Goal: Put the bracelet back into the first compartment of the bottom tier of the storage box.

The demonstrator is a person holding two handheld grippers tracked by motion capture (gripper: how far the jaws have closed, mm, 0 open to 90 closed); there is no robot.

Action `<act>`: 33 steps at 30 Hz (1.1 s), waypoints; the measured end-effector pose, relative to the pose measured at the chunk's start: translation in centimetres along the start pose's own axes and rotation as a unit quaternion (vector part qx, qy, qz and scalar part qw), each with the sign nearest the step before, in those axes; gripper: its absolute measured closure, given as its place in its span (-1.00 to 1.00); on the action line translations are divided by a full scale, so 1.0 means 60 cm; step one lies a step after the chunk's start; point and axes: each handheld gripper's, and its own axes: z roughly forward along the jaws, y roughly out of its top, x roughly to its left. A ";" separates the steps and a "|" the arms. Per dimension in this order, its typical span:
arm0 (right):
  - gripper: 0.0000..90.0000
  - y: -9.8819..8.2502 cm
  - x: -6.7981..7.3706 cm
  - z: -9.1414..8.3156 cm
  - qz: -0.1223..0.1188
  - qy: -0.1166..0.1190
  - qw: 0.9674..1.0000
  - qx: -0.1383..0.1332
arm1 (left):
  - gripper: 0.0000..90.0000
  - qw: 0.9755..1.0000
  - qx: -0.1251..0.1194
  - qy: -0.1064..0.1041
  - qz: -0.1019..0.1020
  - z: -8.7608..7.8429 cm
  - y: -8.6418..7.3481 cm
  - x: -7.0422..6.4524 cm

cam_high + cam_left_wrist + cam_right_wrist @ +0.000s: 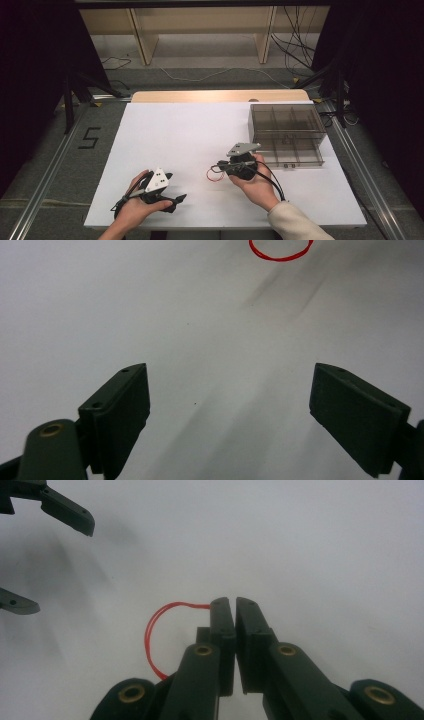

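Note:
A thin red rubber band lies as a loop on the white table sheet, just left of my right gripper. In the right gripper view that gripper is shut, and the red band curves out from its left jaw, pinched at the tips. My left gripper rests low at the front left with its jaws wide apart and nothing between them. From the left gripper view, the band lies well ahead of the open gripper.
A clear smoke-tinted organiser box with several compartments stands at the right back of the sheet. The left gripper's two jaws show at the upper left of the right gripper view. Cables lie on the floor beyond the table.

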 end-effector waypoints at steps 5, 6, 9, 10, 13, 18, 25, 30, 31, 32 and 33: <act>0.94 -0.001 -0.004 -0.004 0.001 -0.003 1.000 -0.001 | -0.64 1.000 -0.001 0.000 0.000 0.000 0.000 0.000; 0.94 -0.001 -0.005 -0.005 0.000 -0.003 1.000 -0.001 | -0.64 1.000 -0.001 0.000 0.000 0.000 0.000 0.000; 0.94 -0.001 -0.007 -0.008 0.002 -0.004 1.000 -0.002 | -0.64 1.000 -0.001 0.000 0.000 0.000 0.000 0.000; 0.94 -0.002 -0.008 -0.008 0.002 -0.006 1.000 -0.003 | -0.64 1.000 -0.001 0.000 0.000 0.000 0.000 0.000; 0.94 -0.002 -0.010 -0.012 0.004 -0.007 1.000 -0.005 | -0.64 1.000 -0.001 0.000 0.000 0.000 0.000 0.000; 0.94 -0.003 -0.014 -0.017 0.006 -0.010 1.000 -0.008 | -0.64 1.000 -0.001 0.001 0.000 0.000 0.000 0.000; 0.94 -0.003 -0.016 -0.021 0.008 -0.012 1.000 -0.009 | -0.64 1.000 -0.001 0.000 0.000 0.000 0.000 0.000; 0.94 -0.004 -0.021 -0.026 0.011 -0.016 1.000 -0.012 | -0.64 1.000 -0.001 0.000 0.000 -0.001 0.000 0.000; 0.94 -0.004 -0.021 -0.027 0.012 -0.017 1.000 -0.012 | -0.64 1.000 -0.001 0.000 -0.001 0.000 0.000 0.000; 0.94 -0.004 -0.022 -0.027 0.013 -0.017 1.000 -0.013 | -0.64 1.000 -0.001 0.000 -0.001 0.000 0.000 0.000; 0.94 -0.004 -0.023 -0.028 0.012 -0.018 1.000 -0.014 | -0.64 1.000 -0.001 0.001 0.000 0.000 0.000 0.000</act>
